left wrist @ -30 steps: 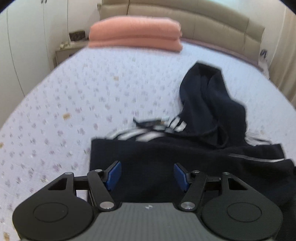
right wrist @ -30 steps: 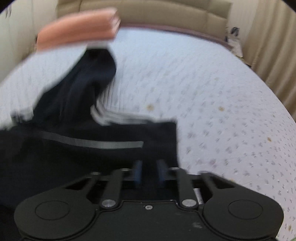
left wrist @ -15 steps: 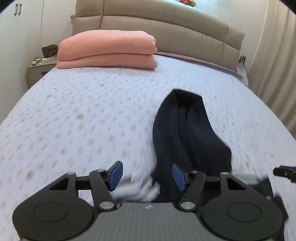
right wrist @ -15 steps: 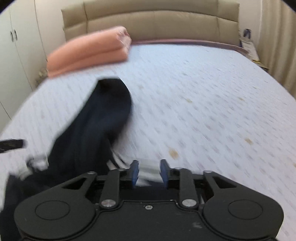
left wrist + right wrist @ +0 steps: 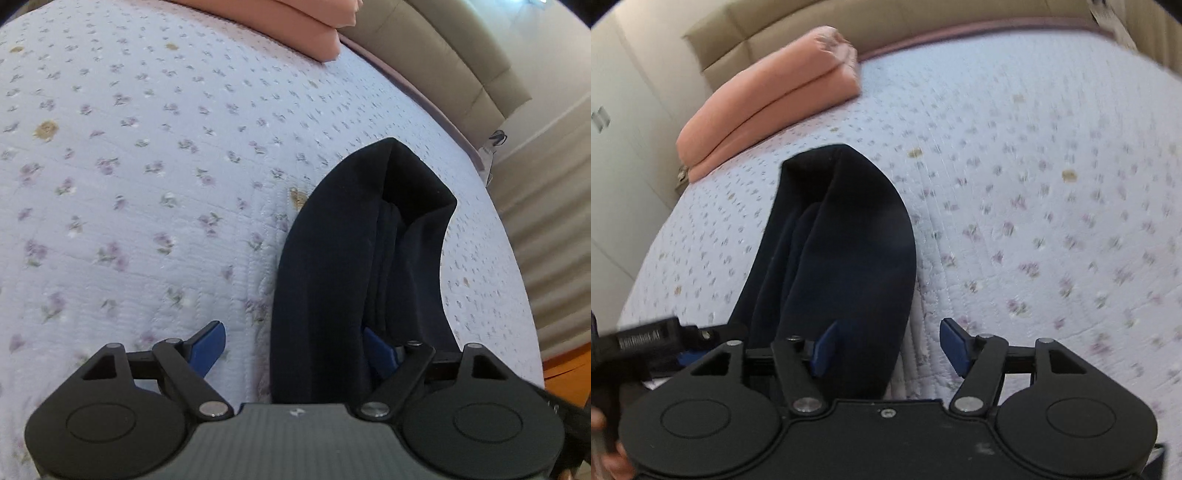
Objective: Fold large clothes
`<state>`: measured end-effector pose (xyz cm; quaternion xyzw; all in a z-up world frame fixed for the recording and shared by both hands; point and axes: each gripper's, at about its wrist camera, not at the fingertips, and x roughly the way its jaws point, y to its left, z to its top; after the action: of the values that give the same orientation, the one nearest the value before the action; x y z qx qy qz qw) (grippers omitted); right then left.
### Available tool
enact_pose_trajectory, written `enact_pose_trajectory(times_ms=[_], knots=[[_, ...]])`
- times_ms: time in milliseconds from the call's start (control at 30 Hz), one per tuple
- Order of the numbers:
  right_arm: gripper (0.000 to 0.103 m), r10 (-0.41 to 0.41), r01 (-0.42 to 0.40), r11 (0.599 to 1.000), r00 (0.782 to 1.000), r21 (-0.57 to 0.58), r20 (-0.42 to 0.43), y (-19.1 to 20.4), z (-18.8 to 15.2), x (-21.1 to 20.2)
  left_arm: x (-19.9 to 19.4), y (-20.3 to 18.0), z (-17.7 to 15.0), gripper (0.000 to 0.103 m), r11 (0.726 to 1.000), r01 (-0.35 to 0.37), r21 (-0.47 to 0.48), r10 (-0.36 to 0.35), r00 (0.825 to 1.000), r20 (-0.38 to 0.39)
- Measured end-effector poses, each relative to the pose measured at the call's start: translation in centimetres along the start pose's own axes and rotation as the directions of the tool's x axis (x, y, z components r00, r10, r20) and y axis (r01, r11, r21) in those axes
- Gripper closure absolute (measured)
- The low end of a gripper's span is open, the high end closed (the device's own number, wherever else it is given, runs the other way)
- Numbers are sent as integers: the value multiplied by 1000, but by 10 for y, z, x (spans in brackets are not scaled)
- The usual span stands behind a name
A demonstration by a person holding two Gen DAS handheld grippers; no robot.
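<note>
A dark navy hoodie lies on the floral bedspread; its hood (image 5: pixel 354 251) points away from me, and shows in the right wrist view (image 5: pixel 842 236) too. My left gripper (image 5: pixel 295 347) is open, its jaws straddling the left part of the hood; the right blue pad (image 5: pixel 380 350) is partly hidden by the fabric. My right gripper (image 5: pixel 890 347) is open, its jaws straddling the right edge of the hood. The left gripper's body (image 5: pixel 646 343) shows at the left of the right wrist view.
A folded pink blanket (image 5: pixel 768 99) lies at the head of the bed against the beige headboard (image 5: pixel 454 59). White wardrobe doors (image 5: pixel 620 122) stand on the left. A curtain (image 5: pixel 546 236) hangs on the right. The lilac bedspread (image 5: pixel 129 166) spreads around the hoodie.
Both grippers have moved forward and down to the hood. The right gripper, nearly shut before, is now open. The hoodie's striped body has dropped out of view.
</note>
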<state>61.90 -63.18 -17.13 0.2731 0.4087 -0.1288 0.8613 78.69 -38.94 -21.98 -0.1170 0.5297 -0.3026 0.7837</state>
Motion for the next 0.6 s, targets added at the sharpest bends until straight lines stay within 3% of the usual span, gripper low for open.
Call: enact_pose_trajectory(times_ms=[33,100,133,167,200,267,400,467,500,567,600], knots=[[32,18,-18,999,1000,27,-15,-1,0,5,2,-4,1,25,1000,-6,15,6,1000,9],[64,51,-50,998,998,33,-41,4,-4,12,6,-12,1,49,998,-23,50,22,1000,15],[92,50,-50,999,998,10,-36,10,-5,12,9,-16,1,85,997,-33,66,32,999,7],[94,44,-44,999,999,-17,-11,15,-5,8,7,-19,0,92,996,-42,73,41,999,11],[95,41,-40,998,999,-49,27,20,-5,-1,0,-19,-2,93,997,-33,75,31,999,35],[96,53,-43,995,992,-89,111,20,-5,-26,-28,-12,-2,93,998,38,49,-43,994,103],[96,122,-110,992,968,-69,217,-8,-14,-72,-88,33,-11,96,976,207,-64,-185,951,247],[96,129,-133,991,965,1,228,-28,-22,-77,-106,67,-13,101,962,226,-155,-169,935,313],[96,107,-122,991,971,57,213,-40,-26,-71,-110,89,-14,101,953,206,-221,-127,936,328],[82,54,-74,984,990,164,127,-61,-34,-48,-103,132,-21,101,922,131,-363,-26,960,278],[76,21,-29,980,999,197,41,-68,-37,-30,-98,145,-25,102,906,109,-409,-2,967,254]])
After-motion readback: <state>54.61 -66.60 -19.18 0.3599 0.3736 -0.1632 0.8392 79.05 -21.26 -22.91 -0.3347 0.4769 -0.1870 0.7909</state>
